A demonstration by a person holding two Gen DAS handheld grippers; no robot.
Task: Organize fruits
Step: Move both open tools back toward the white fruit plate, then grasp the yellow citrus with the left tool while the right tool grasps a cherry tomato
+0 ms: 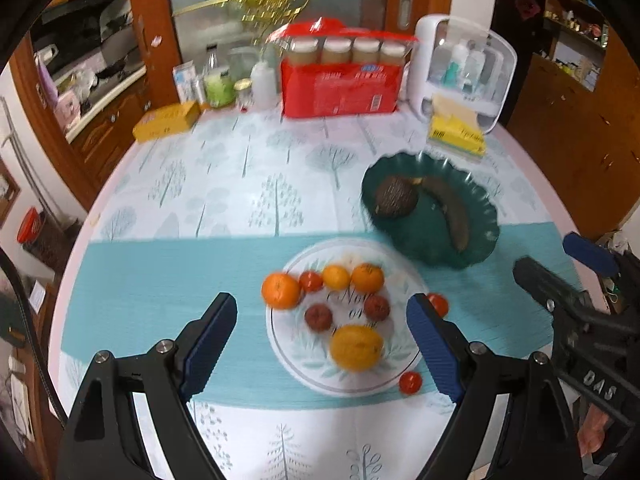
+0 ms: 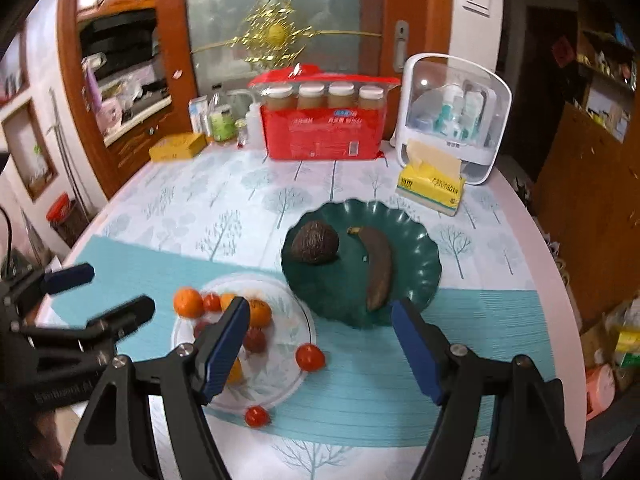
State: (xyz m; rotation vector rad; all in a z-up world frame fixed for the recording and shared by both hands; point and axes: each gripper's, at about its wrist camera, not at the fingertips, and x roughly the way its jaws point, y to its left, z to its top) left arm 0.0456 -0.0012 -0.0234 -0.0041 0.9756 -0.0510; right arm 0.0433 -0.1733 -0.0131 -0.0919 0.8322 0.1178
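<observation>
A clear patterned plate [image 1: 304, 360] [image 2: 288, 320] holds oranges [image 1: 281, 290], a large yellow-orange fruit [image 1: 356, 348] and small dark red fruits [image 1: 319, 317]. Two small tomatoes lie on the cloth beside it [image 2: 310, 357] [image 2: 256, 416]. A dark green scalloped plate [image 1: 480, 216] [image 2: 416, 264] holds a dark avocado [image 2: 315, 242] and a blackened banana [image 2: 378, 268]. My left gripper [image 1: 322, 320] is open above the clear plate. My right gripper [image 2: 318, 320] is open above the cloth between the two plates. Both are empty.
At the table's back stand a red box with jars [image 2: 322, 128], a white organiser [image 2: 456, 116], a yellow tissue pack [image 2: 432, 184], a yellow box [image 2: 178, 146] and bottles [image 2: 222, 120]. Wooden cabinets flank the round table.
</observation>
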